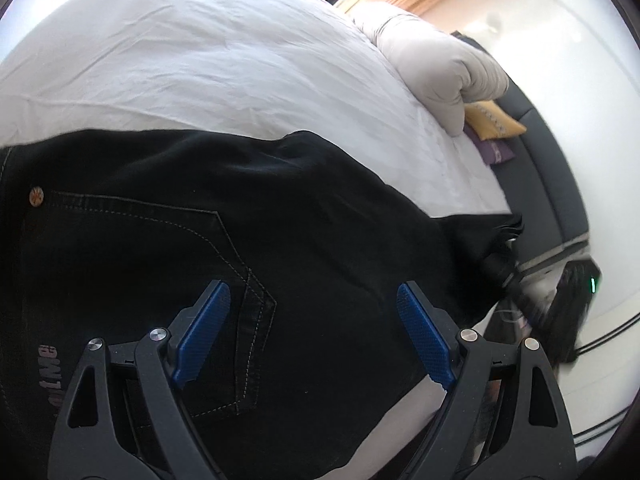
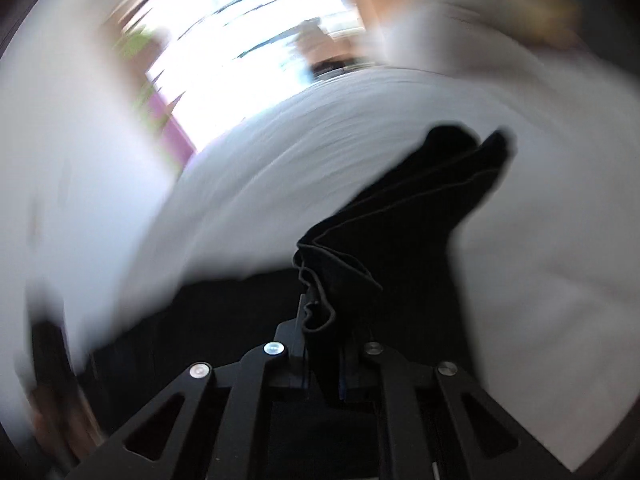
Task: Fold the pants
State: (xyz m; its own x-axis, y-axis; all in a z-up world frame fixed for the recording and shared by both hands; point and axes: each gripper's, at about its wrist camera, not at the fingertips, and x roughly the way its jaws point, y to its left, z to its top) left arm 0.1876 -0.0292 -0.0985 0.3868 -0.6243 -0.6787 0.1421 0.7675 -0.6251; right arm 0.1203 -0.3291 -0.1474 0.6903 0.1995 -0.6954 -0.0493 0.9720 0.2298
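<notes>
— Left gripper (image 1: 313, 312)?
— Spread wide, holding nothing, over the black pants (image 1: 240, 240) on the bed (image 1: 180, 60); a stitched pocket lies between its fingers, a rivet to its far left, a pillow (image 1: 436, 68) ahead and to its right.
— Right gripper (image 2: 326, 344)?
— Clamped on a bunched fold of the pants (image 2: 400, 216), which rises ahead of it toward the right. That view is blurred.

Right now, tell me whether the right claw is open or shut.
Shut. The right claw pinches a bunched, pleated end of the black pants, lifting it above the white bed sheet.
</notes>
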